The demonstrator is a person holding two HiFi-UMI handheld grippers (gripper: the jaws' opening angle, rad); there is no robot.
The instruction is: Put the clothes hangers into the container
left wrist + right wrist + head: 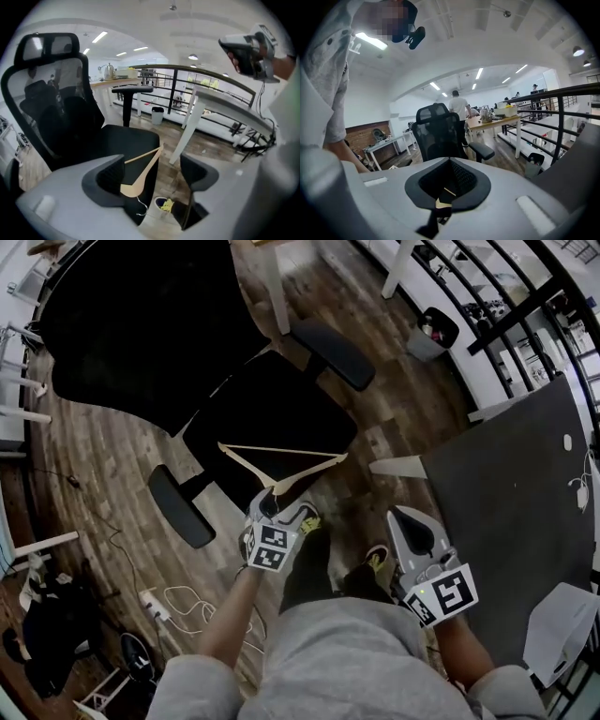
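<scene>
Close to the person's body, the left gripper (286,510) hangs with jaws wide apart and empty, the right gripper (412,527) pinched together on nothing, while just beyond the wooden hanger (309,472) lies ungrasped on the office chair seat (272,413), no container identifiable, so the task looks barely begun.

No word, brand, number or sign can be read anywhere. The only printed marks are the black-and-white square patterns on the white marker cube (270,547) of the left gripper (284,509) and on the second marker cube (441,594) of the right gripper (410,526). These are coded blocks, not letters or digits.
</scene>
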